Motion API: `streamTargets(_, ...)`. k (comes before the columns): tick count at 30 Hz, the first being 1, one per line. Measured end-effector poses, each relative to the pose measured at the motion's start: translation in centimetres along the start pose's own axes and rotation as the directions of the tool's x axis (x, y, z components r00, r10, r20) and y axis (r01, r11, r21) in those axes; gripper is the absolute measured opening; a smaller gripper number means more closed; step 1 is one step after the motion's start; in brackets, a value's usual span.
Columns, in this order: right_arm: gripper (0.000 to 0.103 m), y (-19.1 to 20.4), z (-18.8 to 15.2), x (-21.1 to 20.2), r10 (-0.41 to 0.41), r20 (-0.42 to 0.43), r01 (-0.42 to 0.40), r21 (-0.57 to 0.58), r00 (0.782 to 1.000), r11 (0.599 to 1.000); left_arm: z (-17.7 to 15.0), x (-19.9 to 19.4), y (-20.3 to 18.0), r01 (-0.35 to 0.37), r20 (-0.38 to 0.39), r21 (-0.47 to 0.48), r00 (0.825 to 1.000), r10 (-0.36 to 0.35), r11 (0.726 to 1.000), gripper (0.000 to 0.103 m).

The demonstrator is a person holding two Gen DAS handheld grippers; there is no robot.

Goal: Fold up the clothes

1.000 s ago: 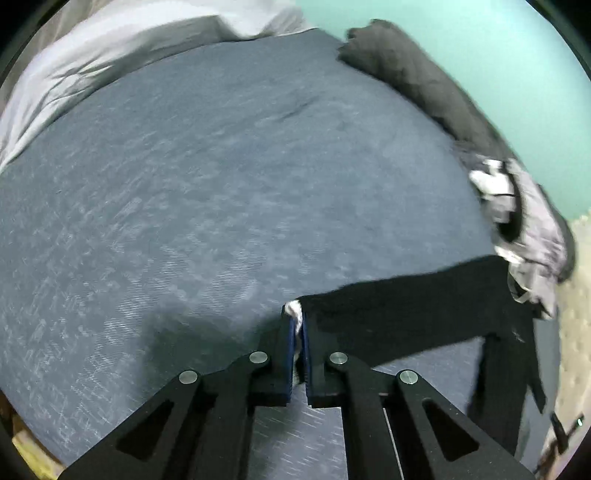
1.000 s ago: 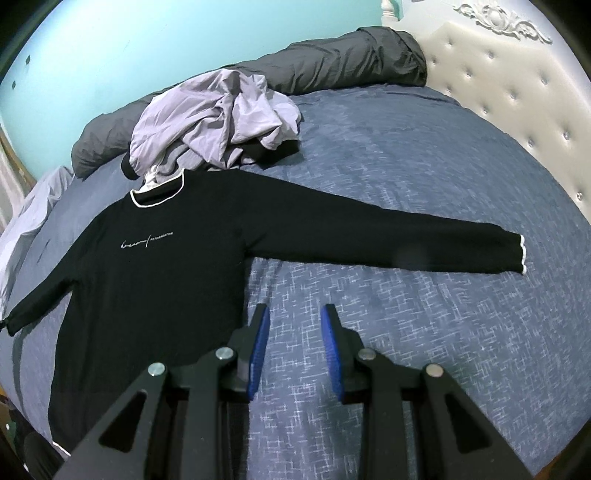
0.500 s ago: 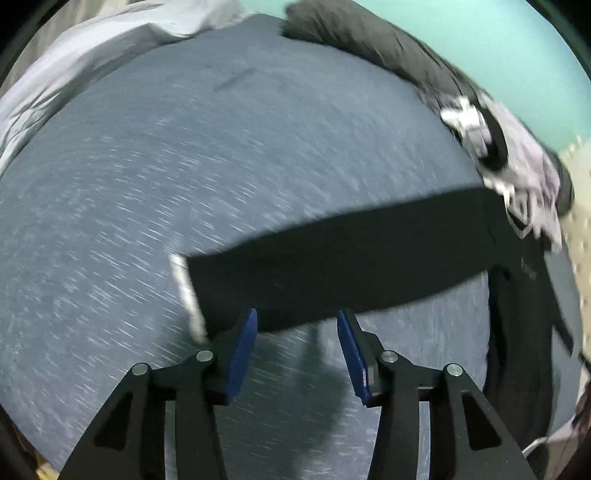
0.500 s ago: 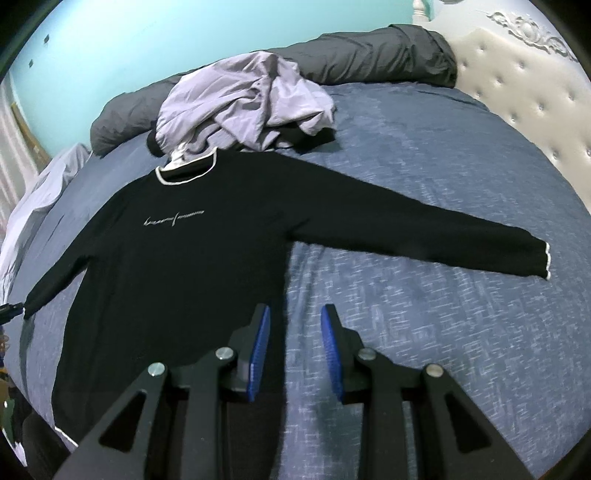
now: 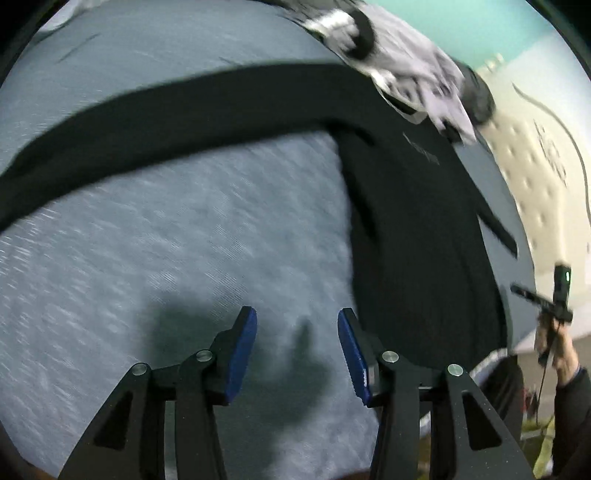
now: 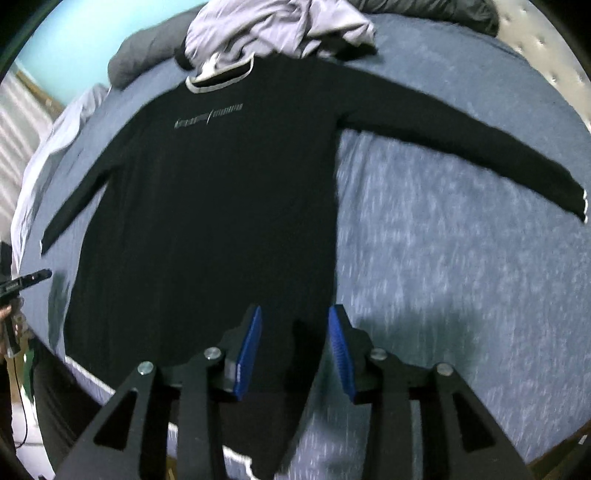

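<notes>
Shirt: a black long-sleeved shirt (image 6: 207,206) lies flat on the bed (image 6: 461,295), face up, both sleeves spread out, its white-trimmed collar toward the far side.
Left tongs: the left tongs (image 5: 297,334) hang over bare bedding beside the shirt body, jaws apart, nothing between them.
Right tongs: the right tongs (image 6: 295,332) sit above the shirt's lower right part near the side edge; jaws opening, pads not pressing on the cloth.
Only in left view: the left sleeve (image 5: 166,122) stretched across the frame, a tufted headboard (image 5: 535,173), and the person's right hand (image 5: 554,332) on its handle.
Only in right view: the whole shirt at once, chest print (image 6: 208,118), white-banded right cuff (image 6: 581,201).
Pile: crumpled lilac clothes (image 6: 273,29) lie at the collar, seemingly touching it, though blur makes that unsure.
Containers: the bed alone bears everything.
</notes>
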State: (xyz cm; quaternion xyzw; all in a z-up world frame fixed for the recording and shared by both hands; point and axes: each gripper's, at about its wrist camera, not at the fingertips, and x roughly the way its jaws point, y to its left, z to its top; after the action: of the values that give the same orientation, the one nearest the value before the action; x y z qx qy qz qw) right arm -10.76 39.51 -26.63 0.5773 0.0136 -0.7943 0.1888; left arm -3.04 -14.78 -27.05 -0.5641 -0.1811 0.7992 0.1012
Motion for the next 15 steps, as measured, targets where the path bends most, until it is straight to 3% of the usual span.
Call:
streamTargets(5,0.039,0.3,-2.7,-0.2,0.014,-0.054,-0.015,-0.01,0.998,1.0,-2.2,1.2,-3.7,0.01,-0.056,0.061,0.998,-0.006,0.998,0.05)
streamTargets(15,0.039,0.6,-7.6,1.3,0.036,-0.161,-0.034,0.012,0.986,0.999,-5.4,3.3,-7.7,0.005,-0.137,0.119,0.99,0.012,0.993,0.056)
